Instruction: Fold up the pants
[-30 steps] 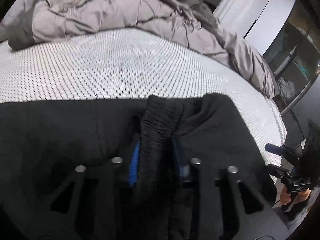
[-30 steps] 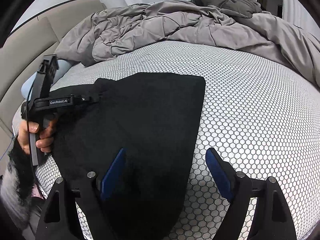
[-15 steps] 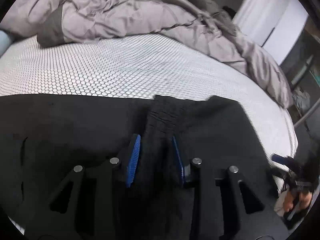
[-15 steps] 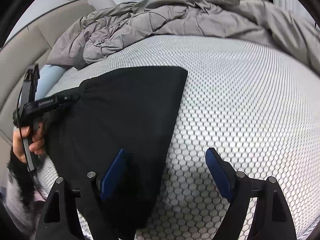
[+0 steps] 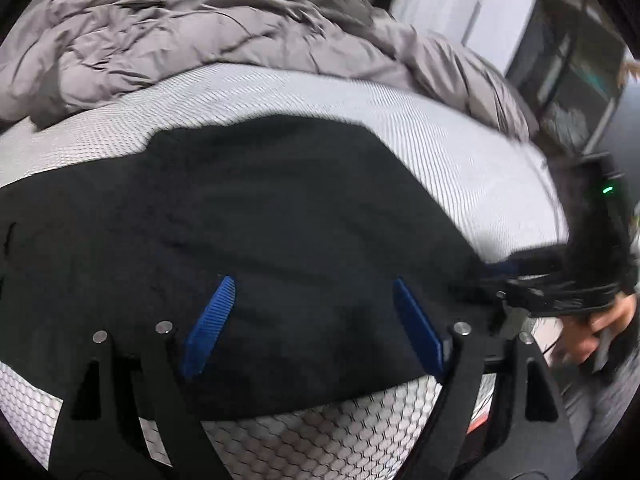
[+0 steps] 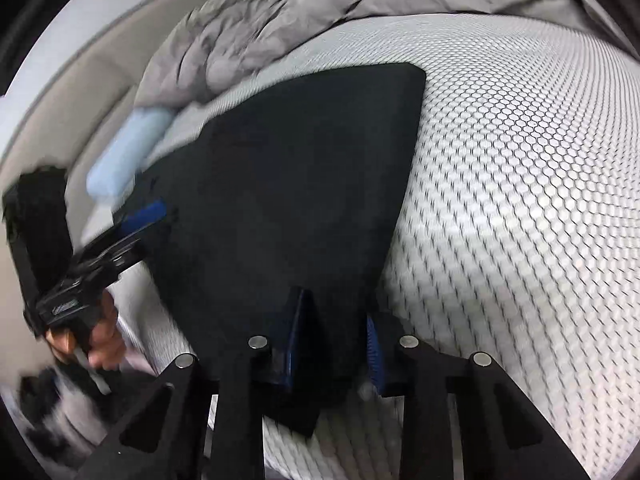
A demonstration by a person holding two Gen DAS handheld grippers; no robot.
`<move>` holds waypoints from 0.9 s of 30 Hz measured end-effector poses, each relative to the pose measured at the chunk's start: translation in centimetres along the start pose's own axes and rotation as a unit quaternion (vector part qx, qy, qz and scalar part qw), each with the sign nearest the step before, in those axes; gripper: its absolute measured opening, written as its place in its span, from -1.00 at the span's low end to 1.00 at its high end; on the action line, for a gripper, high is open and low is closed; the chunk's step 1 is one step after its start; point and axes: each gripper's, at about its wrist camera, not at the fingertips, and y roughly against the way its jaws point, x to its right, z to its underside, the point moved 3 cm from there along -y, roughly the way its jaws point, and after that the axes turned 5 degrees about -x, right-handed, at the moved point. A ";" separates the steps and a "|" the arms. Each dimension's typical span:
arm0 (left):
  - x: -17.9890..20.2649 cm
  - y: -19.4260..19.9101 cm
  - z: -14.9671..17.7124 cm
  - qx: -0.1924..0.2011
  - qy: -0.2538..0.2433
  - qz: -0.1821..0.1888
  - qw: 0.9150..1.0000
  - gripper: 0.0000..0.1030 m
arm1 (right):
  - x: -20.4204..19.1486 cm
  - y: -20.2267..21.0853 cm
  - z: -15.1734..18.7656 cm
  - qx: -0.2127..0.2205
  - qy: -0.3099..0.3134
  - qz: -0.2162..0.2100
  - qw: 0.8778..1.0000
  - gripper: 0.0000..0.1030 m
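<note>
Fold in progress. The black pants (image 5: 280, 220) lie flat on the honeycomb mattress (image 6: 520, 160), directly ahead of both claws. The left claw (image 5: 316, 328) hovers above them, spread wide and empty. The right claw (image 6: 332, 340) is pinched on the near corner of the pants. The next move probably calls for carrying that corner across. No containers are visible; a grey duvet (image 5: 200, 40) lies beyond.
</note>
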 end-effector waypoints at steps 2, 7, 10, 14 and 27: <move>0.9 -0.5 0.9 -0.003 -0.012 -0.015 1.000 0.55 | -1.1 0.0 1.7 -0.018 0.056 0.016 0.998 -0.44; 4.2 -1.1 2.1 0.012 -0.041 0.011 0.999 0.55 | -1.3 1.6 1.5 0.018 0.064 0.034 0.997 -0.19; 6.5 -2.5 2.8 0.011 -0.066 -0.014 0.998 0.55 | -0.6 1.3 0.3 0.028 0.030 0.030 0.999 -0.15; 8.5 -4.5 4.0 0.007 -0.118 -0.067 0.991 0.61 | -1.0 -1.0 -1.1 0.006 0.038 0.048 0.998 -0.15; 6.1 -4.7 4.1 -0.002 -0.108 0.010 0.994 0.64 | 4.8 -4.8 -14.9 0.043 -0.064 0.046 0.996 -0.25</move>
